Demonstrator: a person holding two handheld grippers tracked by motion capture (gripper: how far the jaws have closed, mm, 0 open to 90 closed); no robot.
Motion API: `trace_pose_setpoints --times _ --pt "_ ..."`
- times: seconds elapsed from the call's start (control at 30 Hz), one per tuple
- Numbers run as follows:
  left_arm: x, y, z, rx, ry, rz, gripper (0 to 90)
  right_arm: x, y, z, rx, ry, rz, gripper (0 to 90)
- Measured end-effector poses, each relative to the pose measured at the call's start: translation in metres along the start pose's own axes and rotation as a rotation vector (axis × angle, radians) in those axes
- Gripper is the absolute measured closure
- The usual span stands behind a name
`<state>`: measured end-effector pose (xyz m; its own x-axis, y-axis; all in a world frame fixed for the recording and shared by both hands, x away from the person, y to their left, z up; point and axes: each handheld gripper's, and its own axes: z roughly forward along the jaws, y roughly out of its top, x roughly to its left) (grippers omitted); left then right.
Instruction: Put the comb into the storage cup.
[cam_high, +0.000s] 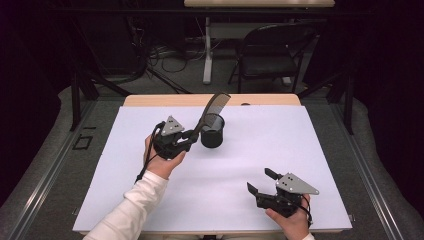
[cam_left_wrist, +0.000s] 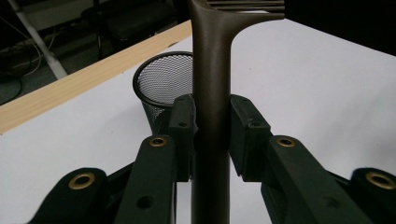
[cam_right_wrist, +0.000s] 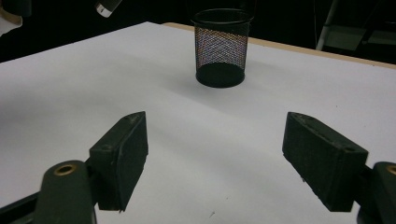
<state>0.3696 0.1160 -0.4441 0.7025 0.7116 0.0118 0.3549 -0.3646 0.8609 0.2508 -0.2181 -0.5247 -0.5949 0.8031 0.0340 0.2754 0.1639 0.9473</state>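
A dark comb (cam_high: 212, 107) stands tilted up and to the right, its handle (cam_left_wrist: 211, 93) clamped between the pads of my left gripper (cam_high: 191, 137). Its toothed end rises above a black mesh cup (cam_high: 212, 131), which stands upright on the white table sheet just right of that gripper. In the left gripper view the cup (cam_left_wrist: 163, 79) sits behind the handle. My right gripper (cam_high: 260, 181) rests low near the table's front right, jaws wide apart with nothing between them. In the right gripper view the cup (cam_right_wrist: 221, 46) stands well ahead of those jaws.
A white sheet (cam_high: 240, 160) covers the wooden table, whose bare far edge (cam_high: 165, 100) shows behind it. Beyond the table stand a black folding chair (cam_high: 270, 55), a white table leg (cam_high: 207, 50) and floor cables.
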Motion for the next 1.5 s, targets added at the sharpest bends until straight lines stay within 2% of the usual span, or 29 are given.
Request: trace_pose_setpoints --times 0.23,0.3,0.53,0.63,0.73,0.97,1.13,1.37,1.5 --pt "0.001 0.0 0.005 -0.035 -0.001 -0.03 72.5 0.001 0.0 0.003 0.017 -0.004 -0.012 23.5" --pt "0.002 0.0 0.006 -0.045 -0.001 -0.041 72.5 0.001 -0.001 0.004 0.031 -0.008 -0.007 23.5" --pt "0.002 -0.004 0.008 -0.084 0.007 -0.069 72.5 -0.001 0.002 0.012 0.056 0.021 0.036 23.4" --pt "0.001 -0.007 0.008 -0.095 0.012 -0.078 72.5 -0.002 0.005 0.014 0.071 0.013 0.041 23.4" --pt "0.002 -0.009 0.008 -0.1 0.019 -0.081 72.5 -0.004 0.008 0.016 0.075 -0.01 0.06 22.3" --pt "0.004 -0.012 0.006 -0.123 0.035 -0.083 72.5 -0.013 0.02 0.02 0.079 -0.01 0.106 21.8" --pt "0.005 -0.015 0.005 -0.141 0.037 -0.085 72.5 -0.018 0.03 0.027 0.116 -0.008 0.133 21.9" --pt "0.005 -0.019 0.005 -0.154 0.048 -0.079 72.5 -0.022 0.044 0.041 0.138 0.005 0.107 24.2" --pt "0.006 -0.021 0.006 -0.159 0.052 -0.082 72.5 -0.022 0.049 0.049 0.143 0.012 0.117 26.0"
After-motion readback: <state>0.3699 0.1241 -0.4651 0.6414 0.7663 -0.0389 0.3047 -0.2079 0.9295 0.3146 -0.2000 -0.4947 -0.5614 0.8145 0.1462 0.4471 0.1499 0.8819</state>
